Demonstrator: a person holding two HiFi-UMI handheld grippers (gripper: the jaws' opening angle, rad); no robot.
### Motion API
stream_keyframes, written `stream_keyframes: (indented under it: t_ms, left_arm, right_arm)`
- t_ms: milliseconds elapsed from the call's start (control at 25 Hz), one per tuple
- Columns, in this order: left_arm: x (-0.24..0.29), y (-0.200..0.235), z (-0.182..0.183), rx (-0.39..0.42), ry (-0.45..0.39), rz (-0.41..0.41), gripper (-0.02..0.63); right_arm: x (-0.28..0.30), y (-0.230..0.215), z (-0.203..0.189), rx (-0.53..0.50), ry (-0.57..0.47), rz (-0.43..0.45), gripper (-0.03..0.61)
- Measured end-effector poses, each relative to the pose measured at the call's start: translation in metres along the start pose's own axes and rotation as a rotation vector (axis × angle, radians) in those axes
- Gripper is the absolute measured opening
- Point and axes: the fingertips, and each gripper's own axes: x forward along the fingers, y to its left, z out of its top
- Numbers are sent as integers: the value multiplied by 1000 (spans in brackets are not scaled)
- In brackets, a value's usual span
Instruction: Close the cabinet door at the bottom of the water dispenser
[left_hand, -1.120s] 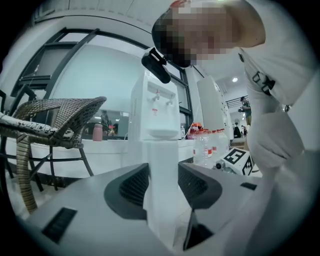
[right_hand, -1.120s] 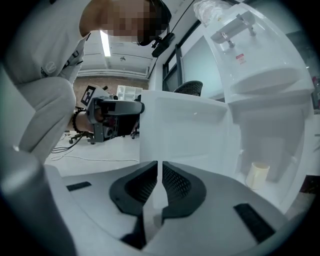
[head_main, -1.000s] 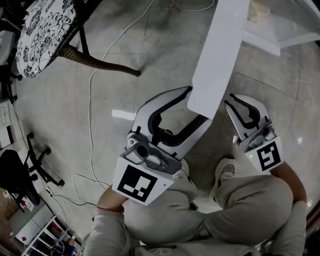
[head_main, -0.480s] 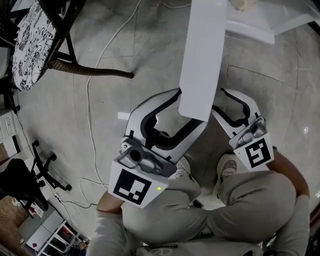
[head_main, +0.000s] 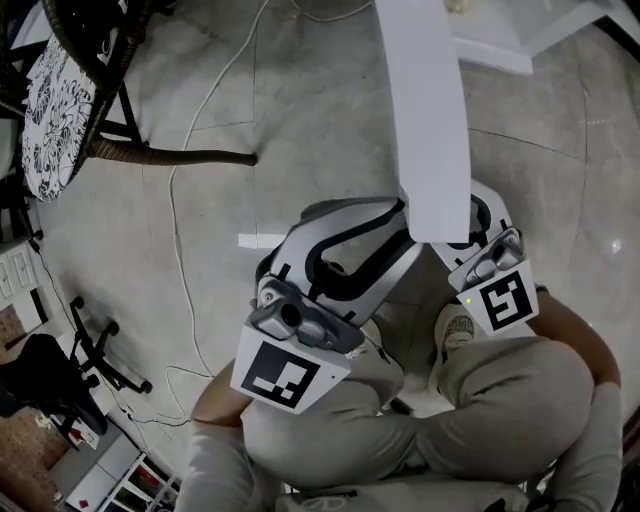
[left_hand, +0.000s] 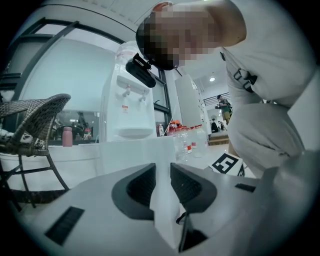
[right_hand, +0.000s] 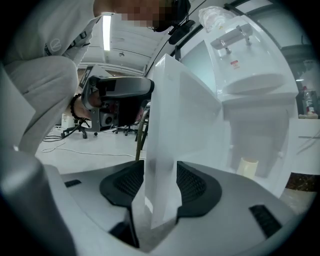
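Left gripper view: left tongs (left_hand: 163, 171) just closed on cabinet door (left_hand: 163, 205); right tongs (right_hand: 161, 175) just opened, door btwn.

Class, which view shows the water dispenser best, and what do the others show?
The right gripper view: the water dispenser appears from taps down to its open cabinet. The left gripper view shows only its upper part above the cabinet door; the head view catches just its base.

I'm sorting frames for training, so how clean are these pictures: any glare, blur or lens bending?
Head view: sharp, with small glare spots on the glossy floor. Left gripper view: strong fisheye bending, dark corners, the door edge near the lens soft. Right gripper view: same bending, door edge blurred, ceiling light blown out.
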Motion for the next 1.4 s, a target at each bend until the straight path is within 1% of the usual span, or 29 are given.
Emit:
stream_keyframes:
  t_ms: [200, 520, 600, 720, 1040, 1200, 1400]
  left_arm:
    - [16, -14, 4, 18, -17, -64, 97]
    - [39, -29, 8, 38, -31, -140, 97]
    - [44, -36, 5, 38, -27, -166, 97]
    - [47, -42, 3, 25, -24, -195, 97]
    - [53, -36, -2, -5, -28, -189, 91]
    - [56, -37, -5, 0, -27, -191, 91]
    - [60, -36, -7, 3, -28, -191, 87]
  right_arm:
    - [-10, -11, -1, -5, -7, -50, 195]
    - [-32, -31, -7, 2, -2, -112, 195]
    - [-39, -37, -8, 15, -14, -141, 195]
    - [-46, -45, -7, 6, -25, -170, 193]
    - [-68, -66, -14, 1, -18, -258, 179]
    - [-82, -84, -19, 9, -22, -319, 174]
    - [-92, -103, -21, 1, -23, -371, 175]
